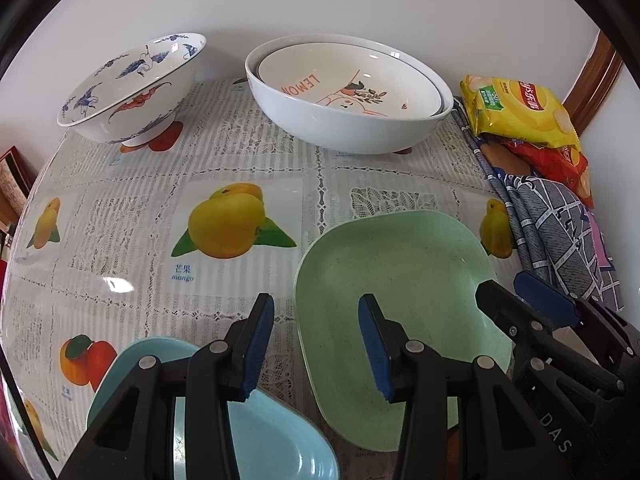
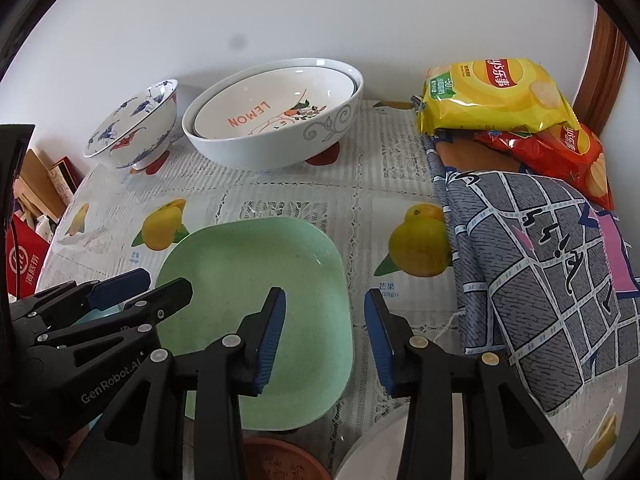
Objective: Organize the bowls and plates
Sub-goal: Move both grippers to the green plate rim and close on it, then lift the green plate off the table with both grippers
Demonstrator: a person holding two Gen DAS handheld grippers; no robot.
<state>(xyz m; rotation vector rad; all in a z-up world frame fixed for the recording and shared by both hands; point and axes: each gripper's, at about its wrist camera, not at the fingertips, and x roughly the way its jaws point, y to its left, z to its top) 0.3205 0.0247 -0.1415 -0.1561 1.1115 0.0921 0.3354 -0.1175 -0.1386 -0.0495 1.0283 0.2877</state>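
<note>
A green square plate lies on the table near me. A light blue plate lies to its left. At the back a "LEMON" bowl sits nested in a large white bowl. A blue-and-red patterned bowl stands left of them. My left gripper is open and empty, over the green plate's left edge. My right gripper is open and empty, over the green plate's right edge. It also shows in the left wrist view.
Yellow and red chip bags and a folded grey patterned cloth lie at the right. A brown dish and a white plate's rim sit at the near edge. The wall is close behind the bowls.
</note>
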